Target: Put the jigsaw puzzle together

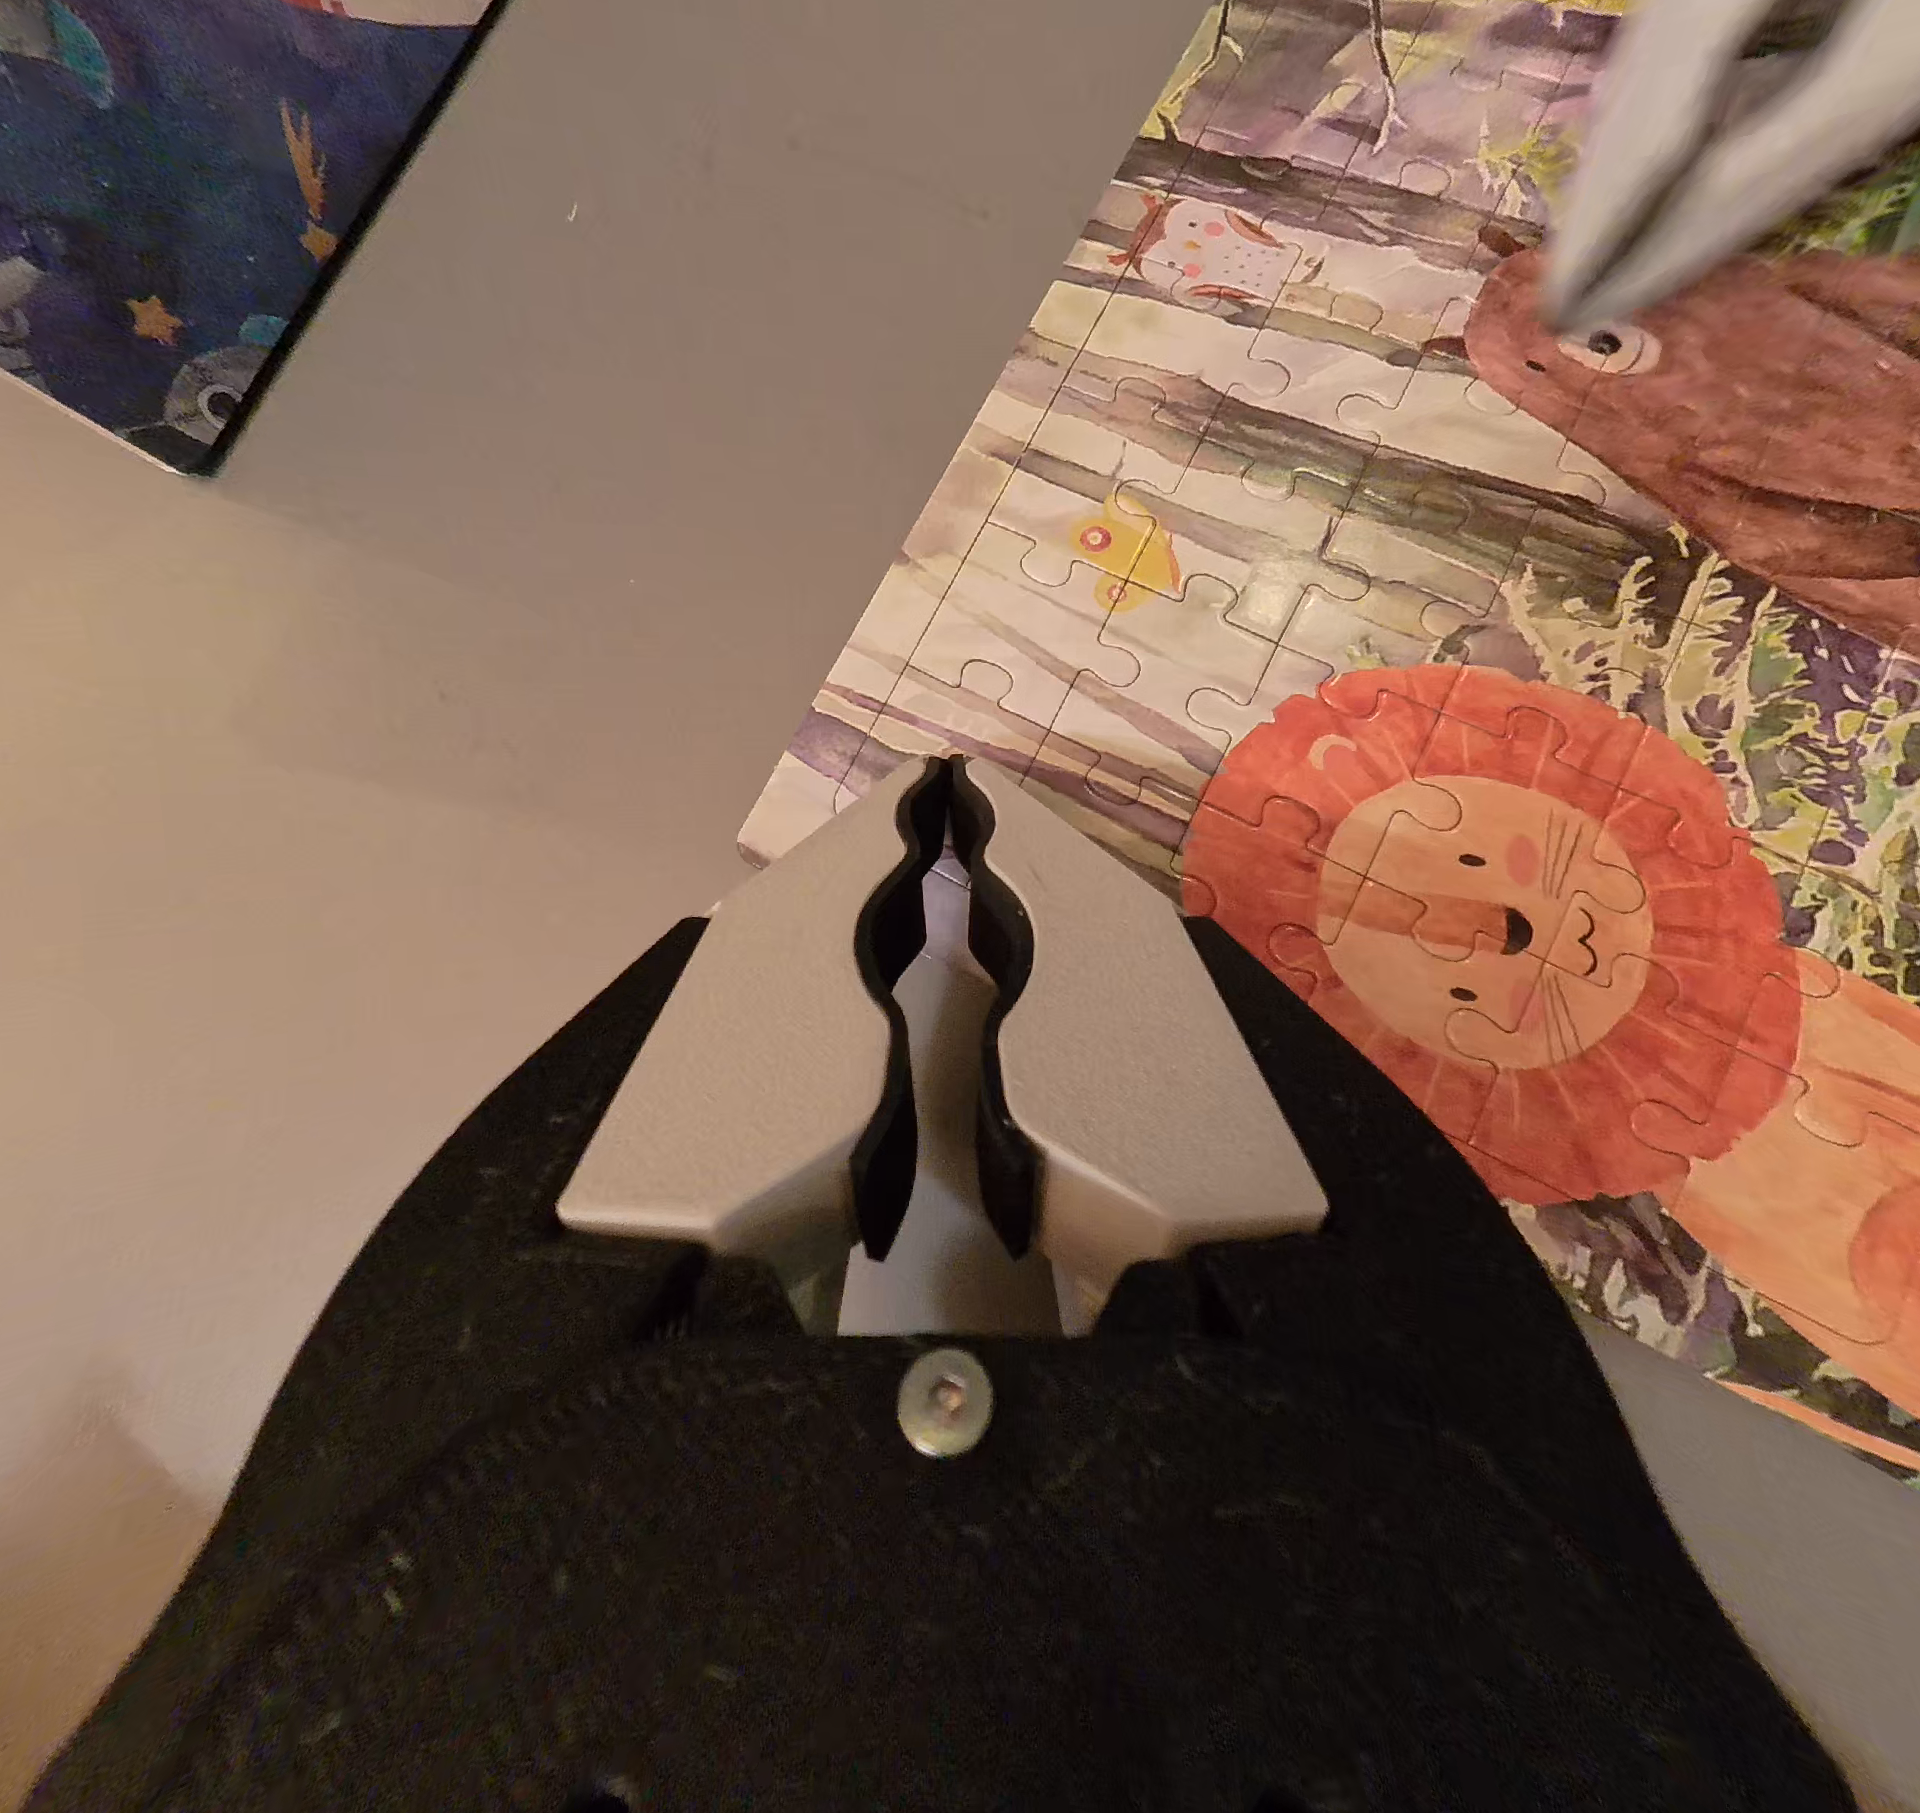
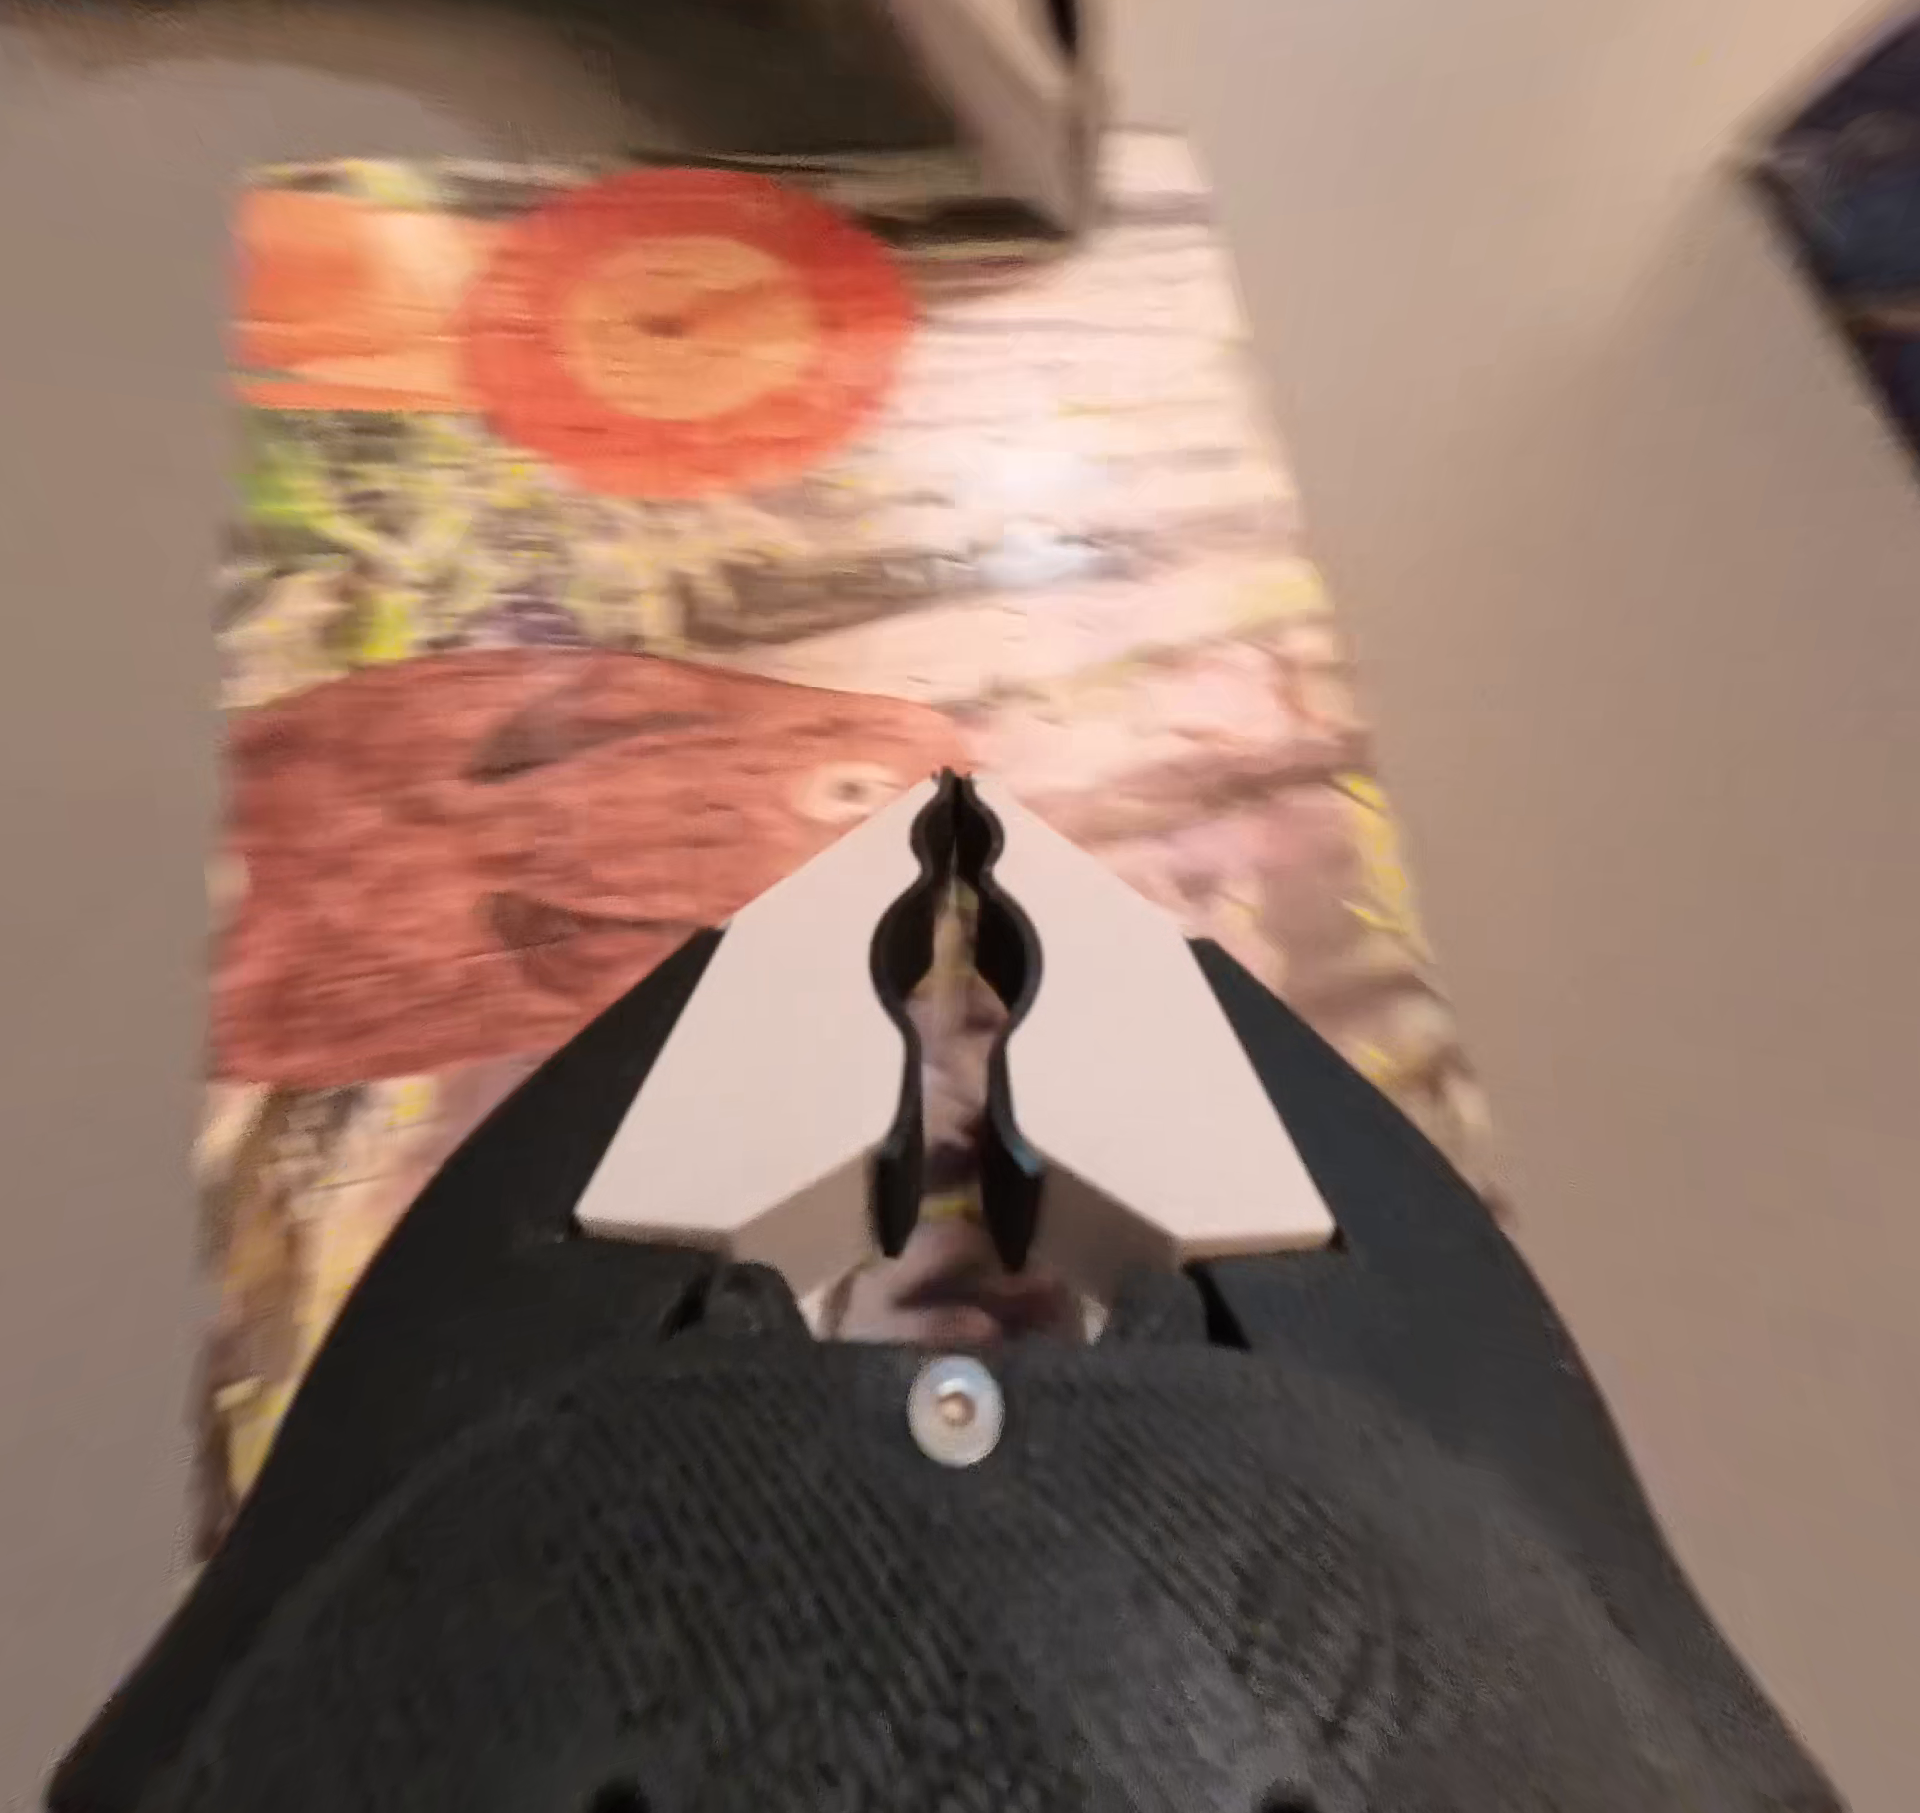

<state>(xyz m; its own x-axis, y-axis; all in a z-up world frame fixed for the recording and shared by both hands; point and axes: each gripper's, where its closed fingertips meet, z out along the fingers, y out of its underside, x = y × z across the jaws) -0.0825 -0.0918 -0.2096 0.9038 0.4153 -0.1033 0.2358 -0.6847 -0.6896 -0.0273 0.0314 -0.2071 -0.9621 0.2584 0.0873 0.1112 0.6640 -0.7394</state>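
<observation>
The jigsaw puzzle (image 1: 1299,537) lies flat on the grey table, joined up, with an orange lion (image 1: 1496,932), a brown bear (image 1: 1714,413), an owl and a butterfly. My left gripper (image 1: 952,766) is shut and empty, its tips over the puzzle's near corner. My right gripper (image 2: 954,778) is shut and empty, over the bear's head; it also shows blurred in the left wrist view (image 1: 1590,309), tips at the bear's eye. The right wrist view is motion-blurred; the puzzle (image 2: 1091,516) fills its middle, and the left gripper (image 2: 1039,49) shows at the top.
A dark blue space-themed puzzle box (image 1: 208,153) lies at the upper left of the table, also at the right edge of the right wrist view (image 2: 1849,236). Bare grey table (image 1: 623,361) runs between the box and the puzzle. There is about 15 centimetres between the tips of the two grippers. From my right tips it is roughly 4 centimetres to the brown bear (image 1: 1714,413); from my left, 15 centimetres. It turns up in the right wrist view (image 2: 723,767) as well.
</observation>
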